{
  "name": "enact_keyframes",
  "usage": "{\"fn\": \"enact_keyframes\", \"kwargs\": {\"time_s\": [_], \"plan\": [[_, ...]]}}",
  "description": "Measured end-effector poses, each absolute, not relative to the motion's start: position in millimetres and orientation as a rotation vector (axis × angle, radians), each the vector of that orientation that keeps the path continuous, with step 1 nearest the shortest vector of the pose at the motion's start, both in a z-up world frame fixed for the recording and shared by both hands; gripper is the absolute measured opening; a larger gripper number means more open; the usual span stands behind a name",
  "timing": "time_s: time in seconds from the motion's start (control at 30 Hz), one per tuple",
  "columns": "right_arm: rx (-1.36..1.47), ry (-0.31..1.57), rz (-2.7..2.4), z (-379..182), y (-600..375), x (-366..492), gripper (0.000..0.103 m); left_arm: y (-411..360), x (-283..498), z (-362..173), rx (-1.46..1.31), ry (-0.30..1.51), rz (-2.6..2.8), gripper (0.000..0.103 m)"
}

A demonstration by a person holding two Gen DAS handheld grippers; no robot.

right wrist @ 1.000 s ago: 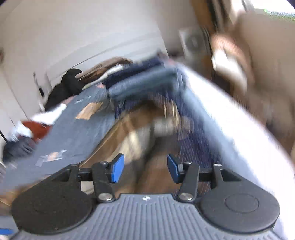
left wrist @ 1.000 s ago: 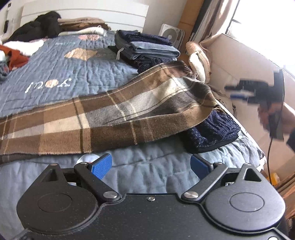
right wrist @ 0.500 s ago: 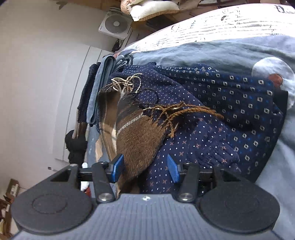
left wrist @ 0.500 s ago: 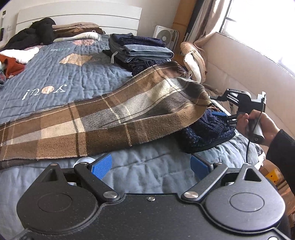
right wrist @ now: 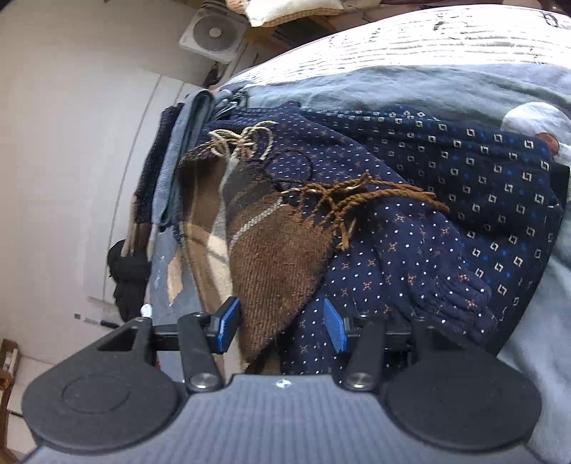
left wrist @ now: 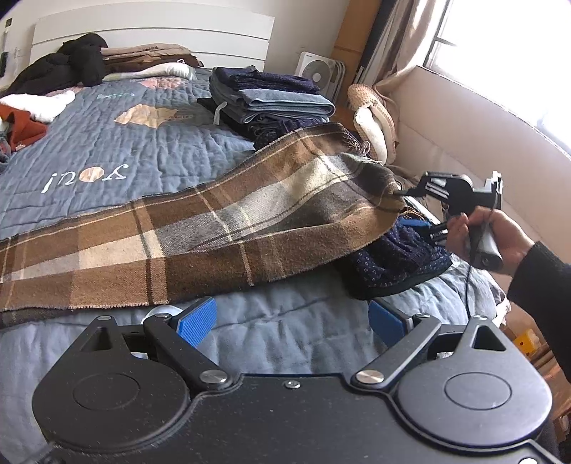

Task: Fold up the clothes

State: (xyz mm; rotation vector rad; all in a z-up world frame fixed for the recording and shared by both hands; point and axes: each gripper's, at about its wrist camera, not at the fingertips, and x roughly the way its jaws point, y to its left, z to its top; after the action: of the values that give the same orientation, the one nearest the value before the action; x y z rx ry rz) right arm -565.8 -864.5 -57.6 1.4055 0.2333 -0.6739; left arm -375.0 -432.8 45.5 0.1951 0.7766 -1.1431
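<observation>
Left gripper [left wrist: 292,319] hangs w/ jaws wide, nothing betw. the blue pads, just bare grey-blue sheet [left wrist: 271,332] below; it sits short of the plaid scarf's [left wrist: 200,232] near edge, not touching. Right gripper [right wrist: 282,324] is rolled on its side at the scarf's far end, jaws abt half open. Scarf's brown corner [right wrist: 274,264] runs into the gap betw. its blue pads, w/ navy dotted knit [right wrist: 410,242] also there under it. Left pad is just beside the cloth; can't tell if either pad presses, so no clear grip. Seen from left wrist cam, a hand [left wrist: 489,235] in dark sleeve holds that gripper right at the scarf's end.

Scarf lies stretched long across the bed, over the blue quilt [left wrist: 117,150]; its fringed end [right wrist: 342,203] drapes onto the navy knit, which bunches beneath and beyond that end. Behind the scarf: stack of folded clothes [left wrist: 271,100], touching or nearly so. Well beyond scarf, by the headboard [left wrist: 153,32]: loose dark, tan, white and red garments in a heap [left wrist: 71,71]. Fan [left wrist: 317,75] on floor past the folded stack.
</observation>
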Motion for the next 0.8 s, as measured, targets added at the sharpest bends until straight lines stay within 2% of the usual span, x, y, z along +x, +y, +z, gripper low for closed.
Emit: {"fn": "enact_keyframes", "kwargs": {"time_s": [0.1, 0.17, 0.2, 0.23, 0.47, 0.63, 0.77, 0.8], "plan": [[1.438, 0.183, -0.681, -60, -870, -560, 0.050, -433, -376, 47, 0.199, 0.771, -1.146, 0.091], [1.430, 0.195, -0.710, -62, -872, -555, 0.040, -432, -376, 47, 0.197, 0.768, -1.147, 0.091], [1.424, 0.201, -0.726, -62, -873, -552, 0.025, -432, -376, 47, 0.197, 0.770, -1.146, 0.091], [1.431, 0.181, -0.747, -62, -872, -553, 0.016, -432, -375, 46, 0.198, 0.771, -1.145, 0.091], [1.369, -0.021, -0.865, -30, -856, -589, 0.016, -432, -373, 46, 0.193, 0.780, -1.145, 0.091], [1.369, 0.007, -0.792, -13, -856, -605, 0.018, -433, -376, 45, 0.205, 0.781, -1.153, 0.091], [1.422, 0.053, -0.702, -23, -841, -602, 0.024, -433, -379, 45, 0.215, 0.775, -1.159, 0.092], [1.427, 0.064, -0.689, -25, -836, -600, 0.030, -433, -379, 45, 0.214, 0.774, -1.160, 0.092]]}}
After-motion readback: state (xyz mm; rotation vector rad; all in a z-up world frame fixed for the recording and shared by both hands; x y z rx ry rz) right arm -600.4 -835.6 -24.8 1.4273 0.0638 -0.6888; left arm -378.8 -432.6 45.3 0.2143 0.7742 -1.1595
